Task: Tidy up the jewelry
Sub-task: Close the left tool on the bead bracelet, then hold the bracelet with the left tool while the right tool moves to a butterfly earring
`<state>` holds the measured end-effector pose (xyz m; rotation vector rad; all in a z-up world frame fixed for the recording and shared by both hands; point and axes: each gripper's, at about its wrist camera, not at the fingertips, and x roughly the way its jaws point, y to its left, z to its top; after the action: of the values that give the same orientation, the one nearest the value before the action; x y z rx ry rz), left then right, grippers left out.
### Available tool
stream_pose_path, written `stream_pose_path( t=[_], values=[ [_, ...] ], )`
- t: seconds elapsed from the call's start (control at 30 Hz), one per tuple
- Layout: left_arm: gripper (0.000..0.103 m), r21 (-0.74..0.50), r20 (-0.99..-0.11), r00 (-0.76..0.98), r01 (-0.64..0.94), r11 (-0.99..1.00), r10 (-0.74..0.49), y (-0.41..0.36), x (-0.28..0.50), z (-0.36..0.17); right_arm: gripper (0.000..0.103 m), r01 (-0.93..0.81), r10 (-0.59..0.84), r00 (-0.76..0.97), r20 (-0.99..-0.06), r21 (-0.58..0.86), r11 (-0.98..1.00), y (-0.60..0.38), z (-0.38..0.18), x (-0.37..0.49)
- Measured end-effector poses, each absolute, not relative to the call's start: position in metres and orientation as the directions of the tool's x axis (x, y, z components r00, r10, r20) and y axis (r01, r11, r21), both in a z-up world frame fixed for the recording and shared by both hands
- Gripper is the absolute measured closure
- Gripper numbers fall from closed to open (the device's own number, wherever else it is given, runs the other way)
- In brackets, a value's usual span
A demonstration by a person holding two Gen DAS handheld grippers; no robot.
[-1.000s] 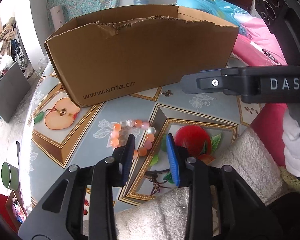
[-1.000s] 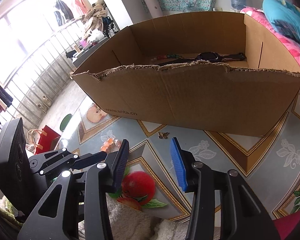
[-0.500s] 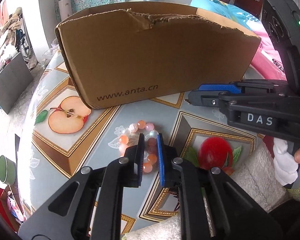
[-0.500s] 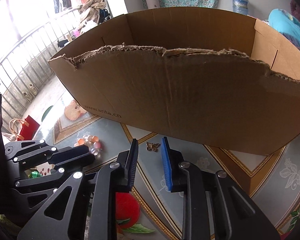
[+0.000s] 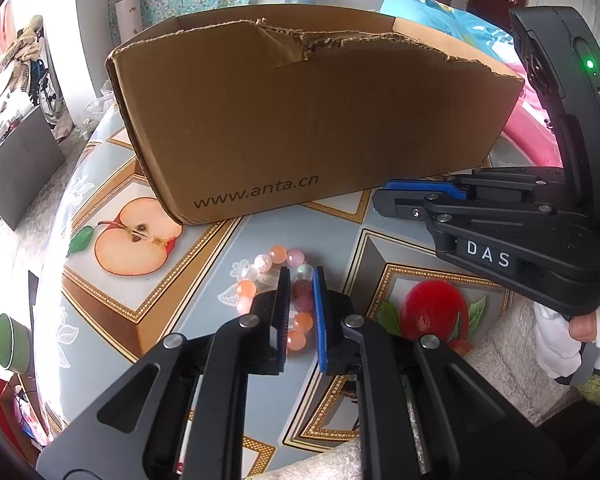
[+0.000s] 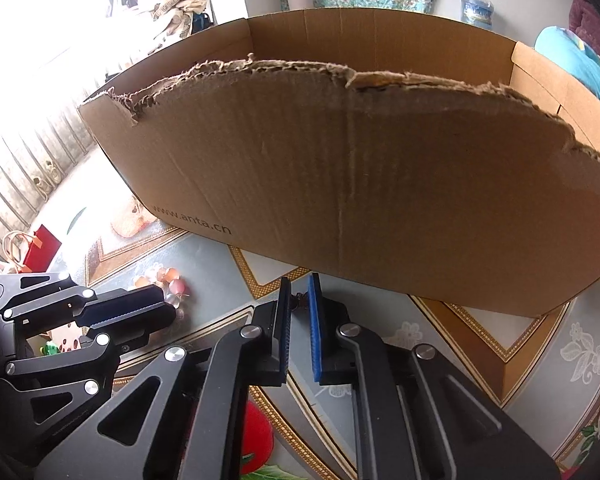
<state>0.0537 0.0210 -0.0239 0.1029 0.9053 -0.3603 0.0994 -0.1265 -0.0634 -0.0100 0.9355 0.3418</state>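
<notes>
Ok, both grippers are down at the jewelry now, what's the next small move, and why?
Probably lift both straight up, then carry over the box rim. The left gripper has its fingers closed around one side of the bracelet, and the right gripper is pinched on the small charm by the box wall. Both pieces are still on the table.

"www.anta.cn" on box (image 5: pixel 300 120); "DAS" on right claw (image 5: pixel 384 196)

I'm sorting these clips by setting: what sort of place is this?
Most likely a lived-in home, perhaps a bedroom: bright bedding lies behind the cardboard box, which stands on a table with a fruit-print cover, and clothes are piled by a bright window.
</notes>
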Motion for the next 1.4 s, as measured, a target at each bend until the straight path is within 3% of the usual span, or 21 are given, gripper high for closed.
stream_pose_path(
  t=[0.47, 0.87, 1.4],
  values=[
    [0.093, -0.052, -0.787, 0.559, 0.363, 0.93, -0.262, 0.008, 0.055, -0.023, 0.094, -0.203, 0.248, 0.525, -0.814, 0.163, 0.965, -0.173, -0.065, 0.078],
    [0.093, -0.05, -0.788, 0.553, 0.383, 0.922, -0.272, -0.004, 0.054, -0.023, 0.095, -0.085, 0.311, 0.548, -0.776, 0.318, 0.944, -0.234, -0.055, 0.067],
    [0.093, -0.049, -0.789, 0.553, 0.379, 0.924, -0.269, -0.005, 0.051, -0.023, 0.095, -0.134, 0.335, 0.481, -0.811, 0.309, 0.942, -0.214, -0.068, 0.075]
  ],
)
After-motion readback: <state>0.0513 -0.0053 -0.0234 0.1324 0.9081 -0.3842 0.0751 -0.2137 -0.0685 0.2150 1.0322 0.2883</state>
